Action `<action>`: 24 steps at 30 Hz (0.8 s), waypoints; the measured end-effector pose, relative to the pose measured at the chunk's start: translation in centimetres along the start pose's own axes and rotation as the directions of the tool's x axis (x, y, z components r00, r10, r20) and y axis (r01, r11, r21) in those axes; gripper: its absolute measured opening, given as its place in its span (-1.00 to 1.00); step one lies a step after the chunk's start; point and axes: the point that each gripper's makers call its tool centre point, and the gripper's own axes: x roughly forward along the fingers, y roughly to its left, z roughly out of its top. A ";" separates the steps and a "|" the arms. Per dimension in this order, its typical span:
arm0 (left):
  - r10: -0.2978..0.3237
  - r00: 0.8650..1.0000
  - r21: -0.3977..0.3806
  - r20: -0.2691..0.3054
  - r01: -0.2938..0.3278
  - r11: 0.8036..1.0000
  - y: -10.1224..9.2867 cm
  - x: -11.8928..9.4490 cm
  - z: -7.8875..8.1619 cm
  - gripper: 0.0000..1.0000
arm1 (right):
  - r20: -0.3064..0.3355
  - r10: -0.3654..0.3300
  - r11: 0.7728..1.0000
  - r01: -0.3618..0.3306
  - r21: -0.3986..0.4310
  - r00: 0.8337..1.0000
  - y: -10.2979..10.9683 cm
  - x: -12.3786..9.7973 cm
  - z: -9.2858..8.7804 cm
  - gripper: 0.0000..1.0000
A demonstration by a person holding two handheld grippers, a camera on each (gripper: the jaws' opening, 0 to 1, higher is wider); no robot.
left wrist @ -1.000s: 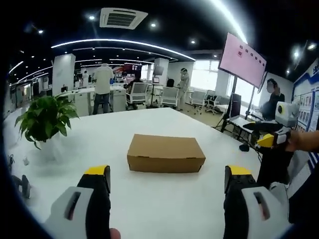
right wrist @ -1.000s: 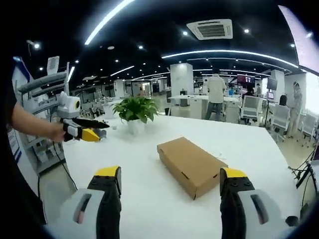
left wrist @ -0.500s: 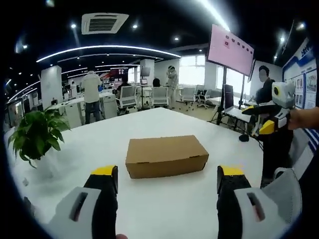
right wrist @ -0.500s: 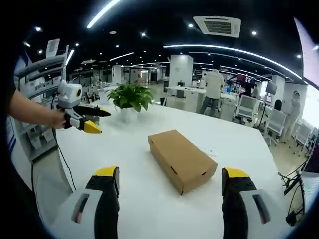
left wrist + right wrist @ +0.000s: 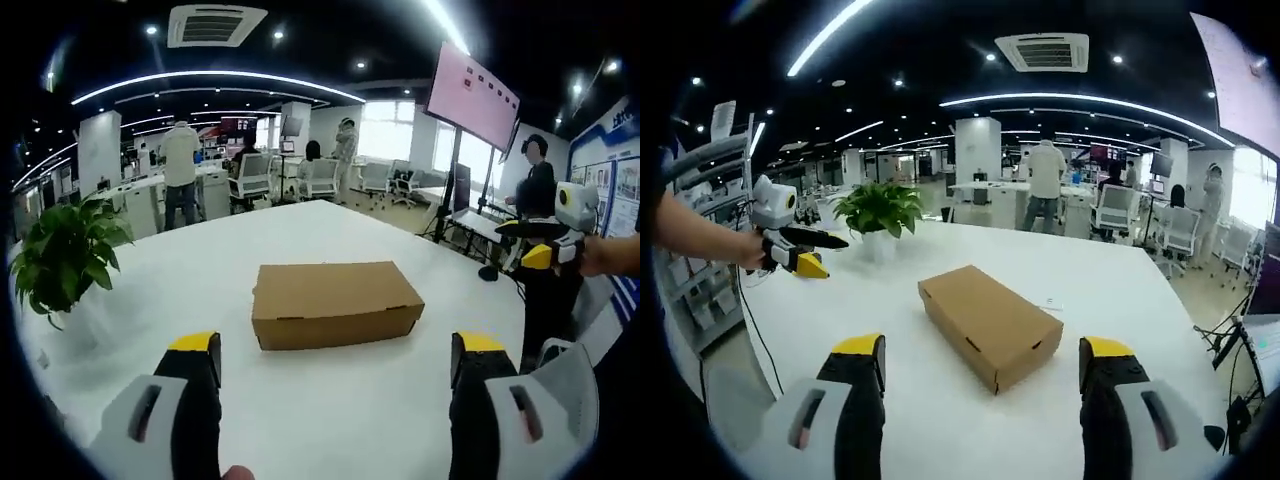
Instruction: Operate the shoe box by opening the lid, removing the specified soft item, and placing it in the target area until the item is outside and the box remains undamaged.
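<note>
Lying closed on the white table (image 5: pixel 330 400), the brown cardboard shoe box (image 5: pixel 335 303) sits ahead of both wide-open tongs, its long side facing the left gripper (image 5: pixel 335 355), one corner toward the right gripper (image 5: pixel 982 360).

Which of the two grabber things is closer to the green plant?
The left gripper, held out at the table's edge near the potted plant; the right gripper is across the table, by the screen side.
</note>
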 end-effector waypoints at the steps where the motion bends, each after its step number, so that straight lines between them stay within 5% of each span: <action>1: 0.000 1.000 -0.001 -0.002 0.000 1.000 0.2 0.2 0.0 0.98 | -0.001 -0.001 1.000 0.001 0.009 1.000 -0.2 0.2 0.0 0.64; 6: 0.018 1.000 -0.019 -0.006 -0.018 1.000 1.6 1.6 0.1 0.98 | -0.002 -0.012 0.999 0.012 0.032 1.000 -0.4 1.4 0.0 0.69; 24: -0.069 0.998 0.081 -0.004 0.069 0.994 1.2 5.2 0.5 0.82 | -0.006 -0.025 0.999 0.025 0.046 1.000 -0.5 3.0 -0.3 0.91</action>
